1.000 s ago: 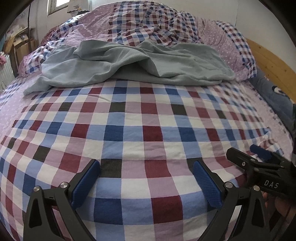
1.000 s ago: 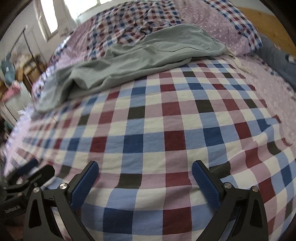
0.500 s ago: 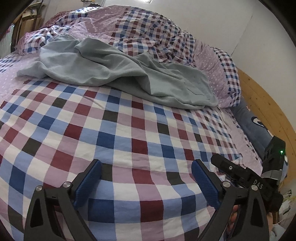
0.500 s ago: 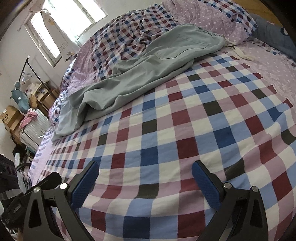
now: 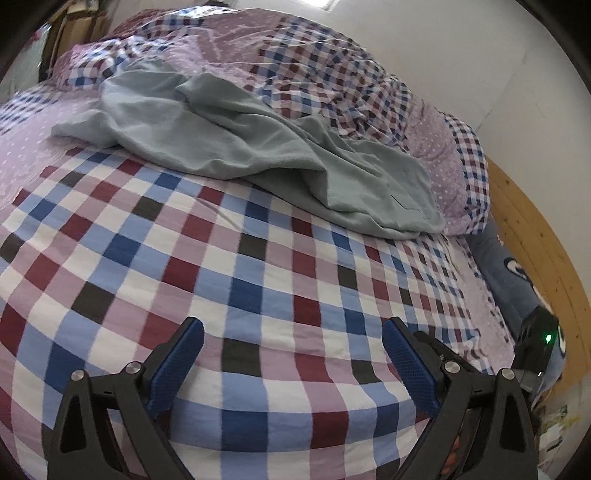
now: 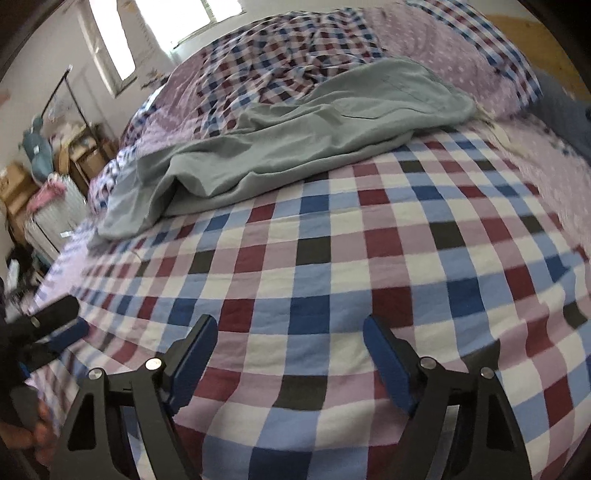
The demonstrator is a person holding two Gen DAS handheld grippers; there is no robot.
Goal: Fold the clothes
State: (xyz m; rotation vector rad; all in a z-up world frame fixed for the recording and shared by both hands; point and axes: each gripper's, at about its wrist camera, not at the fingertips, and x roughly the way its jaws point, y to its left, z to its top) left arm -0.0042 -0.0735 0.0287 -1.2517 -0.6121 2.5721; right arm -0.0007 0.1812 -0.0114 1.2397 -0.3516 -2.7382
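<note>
Both jaws are held spread and empty: left gripper (image 5: 293,360), right gripper (image 6: 290,356). No fold is made; the grey-green garment (image 5: 258,155) lies crumpled across the checked bedspread (image 6: 314,266), well apart from both.

Soft daylight fills both views, coming from the window (image 6: 199,22), which is blown out to white in the right wrist view. Shadows are faint, pooling under the folds of the grey-green garment (image 5: 258,155). Fisheye distortion bulges the checked bedspread (image 6: 314,277) and darkens the corners. Edge detail is slightly smeared.
</note>
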